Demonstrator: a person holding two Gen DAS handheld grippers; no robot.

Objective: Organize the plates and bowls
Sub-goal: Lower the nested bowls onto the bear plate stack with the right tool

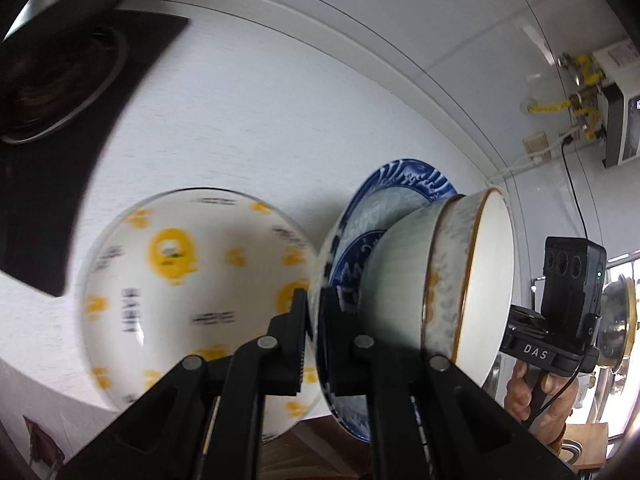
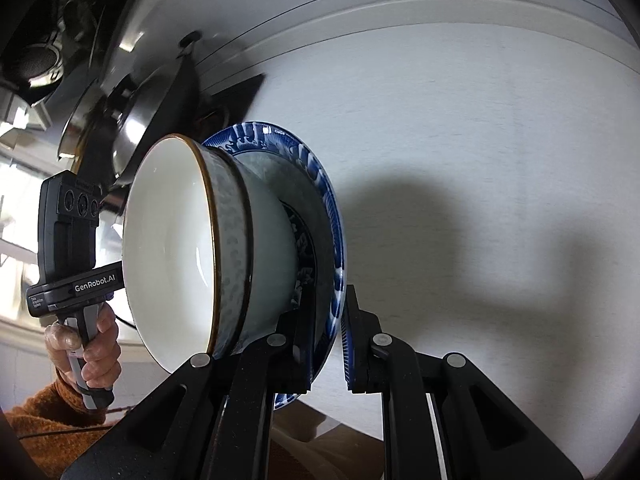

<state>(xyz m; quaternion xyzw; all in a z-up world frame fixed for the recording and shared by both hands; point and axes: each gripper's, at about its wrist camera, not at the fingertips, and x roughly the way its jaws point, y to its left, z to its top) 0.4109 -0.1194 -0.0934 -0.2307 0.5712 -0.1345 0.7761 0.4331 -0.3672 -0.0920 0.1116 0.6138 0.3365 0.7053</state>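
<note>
Left claw (image 1: 314,340) closed on rim of blue plate (image 1: 404,184); yellow-print bowl (image 1: 192,300) just beside it, grip on it unclear. Right claw (image 2: 326,344) pinched on the same plate's opposite rim. Stack carried tilted above white surface (image 1: 260,120); gold-rimmed bowl (image 2: 176,248) lies in plate, unheld. Risk: steep tilt may let that bowl slide out; uneven hand motion may twist plate from the pads.
</note>
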